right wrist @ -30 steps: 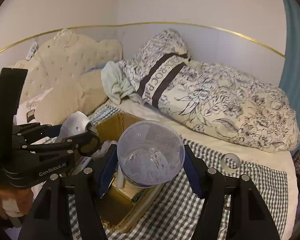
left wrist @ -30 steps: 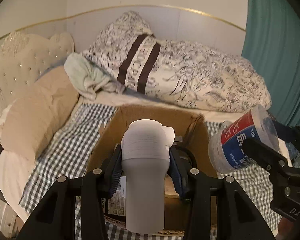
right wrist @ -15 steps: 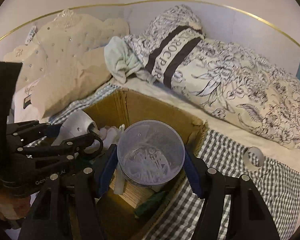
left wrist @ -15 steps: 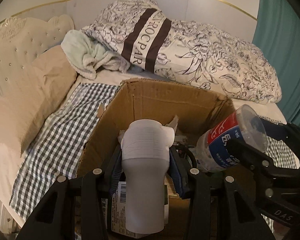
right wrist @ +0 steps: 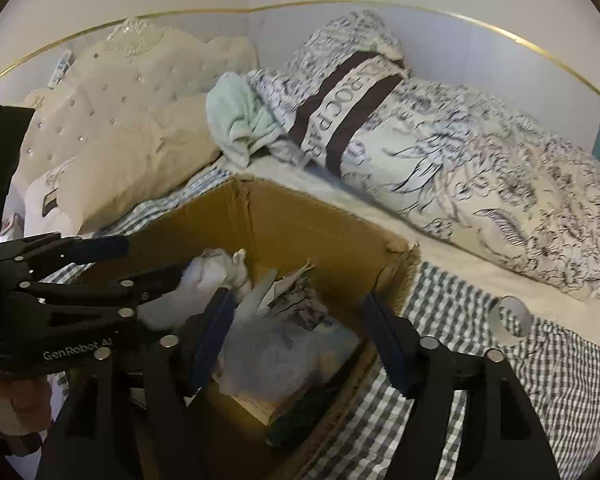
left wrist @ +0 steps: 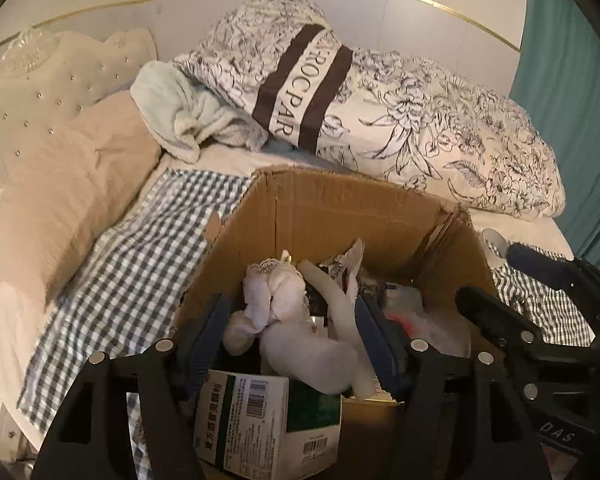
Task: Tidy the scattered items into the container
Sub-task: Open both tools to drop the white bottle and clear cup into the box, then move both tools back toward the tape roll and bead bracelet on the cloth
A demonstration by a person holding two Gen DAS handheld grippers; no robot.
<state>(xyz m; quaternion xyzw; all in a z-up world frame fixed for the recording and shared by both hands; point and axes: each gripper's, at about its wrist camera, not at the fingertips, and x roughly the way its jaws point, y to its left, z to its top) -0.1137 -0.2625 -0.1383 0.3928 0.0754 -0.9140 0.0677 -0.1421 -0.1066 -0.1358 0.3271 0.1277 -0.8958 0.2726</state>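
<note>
Now both grippers hang spread and empty over the cardboard box (left wrist: 340, 208) on the gingham sheet (left wrist: 140, 248). A second ago the left gripper (left wrist: 296, 344) clamped a white-and-grey bottle and the right gripper (right wrist: 300, 336) a clear labelled jar; both are released, the jar likely the blurred clear shape (right wrist: 276, 356) among the box contents, the bottle not clearly picked out. Also inside: crumpled white cloth (left wrist: 272, 292), a green-and-white carton (left wrist: 268, 424). Still outside: a tape roll (right wrist: 514, 316) on the sheet right of the box, likely next pick
</note>
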